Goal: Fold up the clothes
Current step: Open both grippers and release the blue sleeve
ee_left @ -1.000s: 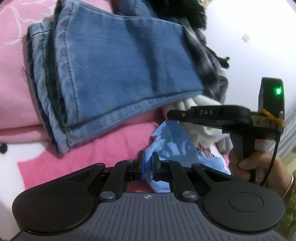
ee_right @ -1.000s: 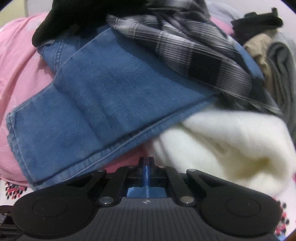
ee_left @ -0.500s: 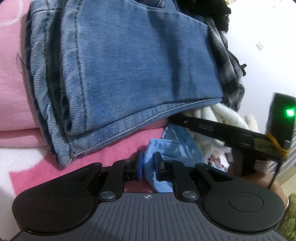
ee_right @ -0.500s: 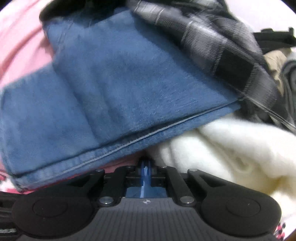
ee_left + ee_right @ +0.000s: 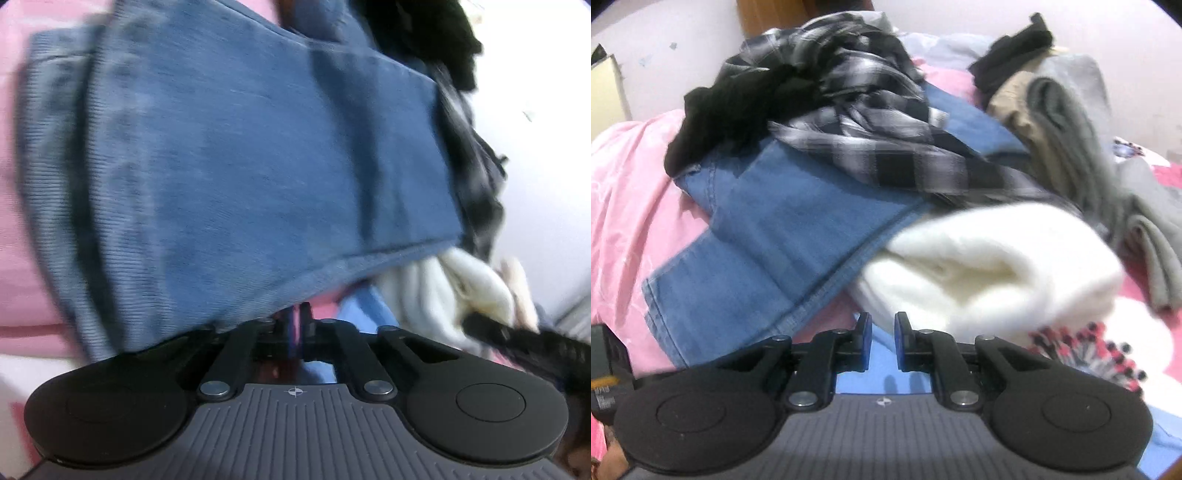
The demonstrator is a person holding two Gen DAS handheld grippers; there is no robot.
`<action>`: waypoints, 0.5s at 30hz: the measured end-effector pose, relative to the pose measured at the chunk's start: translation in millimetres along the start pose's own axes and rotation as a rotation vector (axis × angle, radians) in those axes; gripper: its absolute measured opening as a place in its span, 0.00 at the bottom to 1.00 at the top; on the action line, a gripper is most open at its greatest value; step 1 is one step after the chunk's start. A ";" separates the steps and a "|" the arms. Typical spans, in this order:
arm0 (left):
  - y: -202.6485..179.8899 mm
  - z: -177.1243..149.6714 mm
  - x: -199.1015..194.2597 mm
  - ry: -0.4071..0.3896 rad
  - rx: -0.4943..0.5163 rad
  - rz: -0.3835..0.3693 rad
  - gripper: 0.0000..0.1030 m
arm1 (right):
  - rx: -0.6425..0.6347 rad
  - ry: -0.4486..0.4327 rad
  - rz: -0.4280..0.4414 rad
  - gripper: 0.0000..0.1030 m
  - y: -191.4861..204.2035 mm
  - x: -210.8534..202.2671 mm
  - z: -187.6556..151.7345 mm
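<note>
Two grippers, one clothes pile on a pink bedspread (image 5: 631,192).
We count one pair of jeans (image 5: 768,236), one plaid shirt (image 5: 871,125), one white fleece (image 5: 990,266), one light-blue cloth (image 5: 882,373); left gripper (image 5: 296,325) pinched closed at the jeans hem, right gripper (image 5: 882,334) jaws opening, narrow gap over the cloth.

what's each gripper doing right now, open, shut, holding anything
left gripper: shut, nothing visibly held.
right gripper: jaws opening, nothing gripped; light blue cloth lies beneath.
</note>
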State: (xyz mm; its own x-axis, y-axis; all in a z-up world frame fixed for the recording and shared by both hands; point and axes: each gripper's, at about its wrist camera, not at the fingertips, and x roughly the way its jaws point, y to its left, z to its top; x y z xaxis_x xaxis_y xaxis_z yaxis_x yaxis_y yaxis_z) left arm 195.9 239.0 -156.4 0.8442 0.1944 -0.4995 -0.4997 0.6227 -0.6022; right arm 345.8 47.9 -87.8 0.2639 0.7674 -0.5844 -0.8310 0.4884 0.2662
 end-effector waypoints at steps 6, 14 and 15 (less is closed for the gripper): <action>-0.9 -4.0 -5.4 -0.002 0.010 0.029 0.00 | 0.025 0.037 -0.012 0.13 -7.7 3.3 -8.0; -7.3 0.1 -4.8 0.058 0.032 -0.063 0.41 | 0.007 0.043 0.048 0.13 8.4 9.4 -6.9; -9.6 -0.8 -4.7 0.061 0.037 -0.069 0.44 | 0.013 0.042 0.048 0.13 7.6 8.6 -7.9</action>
State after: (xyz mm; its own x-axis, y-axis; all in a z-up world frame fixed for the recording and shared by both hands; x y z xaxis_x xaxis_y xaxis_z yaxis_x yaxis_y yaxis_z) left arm 196.6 231.4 -148.8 0.8622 0.1045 -0.4956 -0.4327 0.6605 -0.6136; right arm 337.9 54.9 -96.9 0.2024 0.7720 -0.6025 -0.8356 0.4570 0.3049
